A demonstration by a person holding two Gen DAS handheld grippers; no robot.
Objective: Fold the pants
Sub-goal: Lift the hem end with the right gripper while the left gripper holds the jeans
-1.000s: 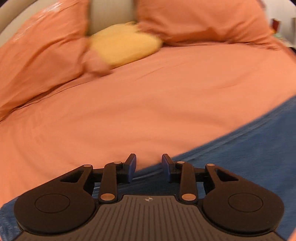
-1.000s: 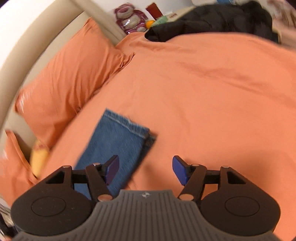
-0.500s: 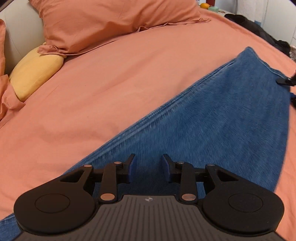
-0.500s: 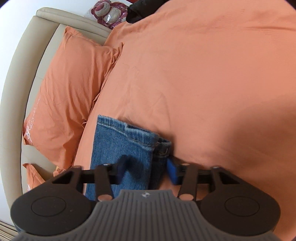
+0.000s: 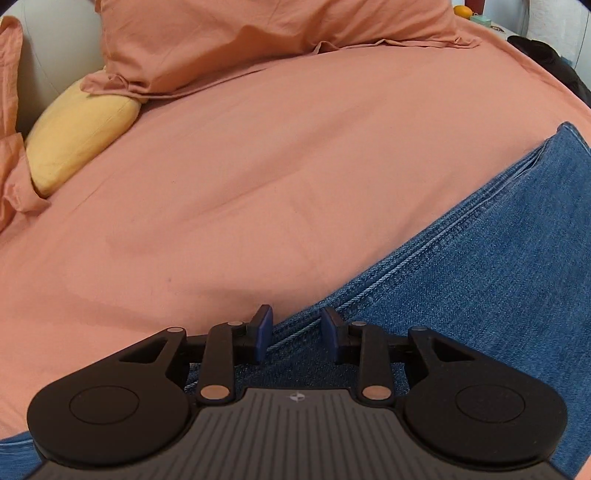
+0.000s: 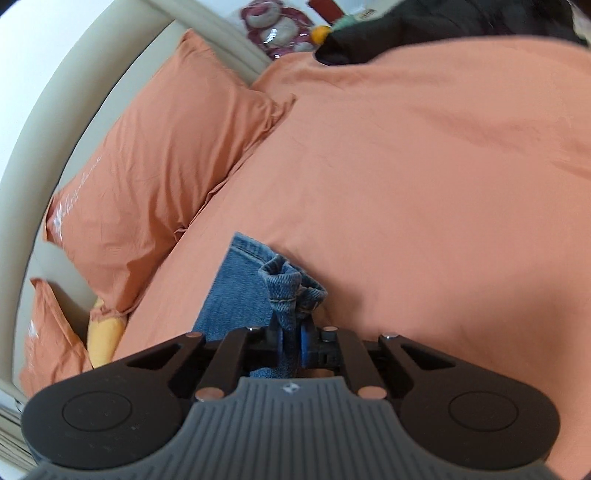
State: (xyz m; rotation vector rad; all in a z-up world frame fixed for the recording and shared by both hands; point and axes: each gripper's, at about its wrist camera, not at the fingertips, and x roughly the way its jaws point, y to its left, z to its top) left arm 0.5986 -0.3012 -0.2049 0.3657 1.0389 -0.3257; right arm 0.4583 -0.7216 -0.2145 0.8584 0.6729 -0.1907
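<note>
Pants [image 5: 480, 295] are lying flat on the bed [image 5: 277, 166], the seamed edge running diagonally in the left view; only the right view is showing the hem bunching up, pinched tight in the right tongs [image 6: 291, 341]. Left tongs [image 5: 295, 332] are closing, still narrowly apart, straddling that seam without pressing it. Bare sheet is spreading wide ahead. Pillows [image 6: 159, 177], a yellow cushion [image 5: 77, 133] and dark clothing [image 6: 424, 29] are sitting well apart.
</note>
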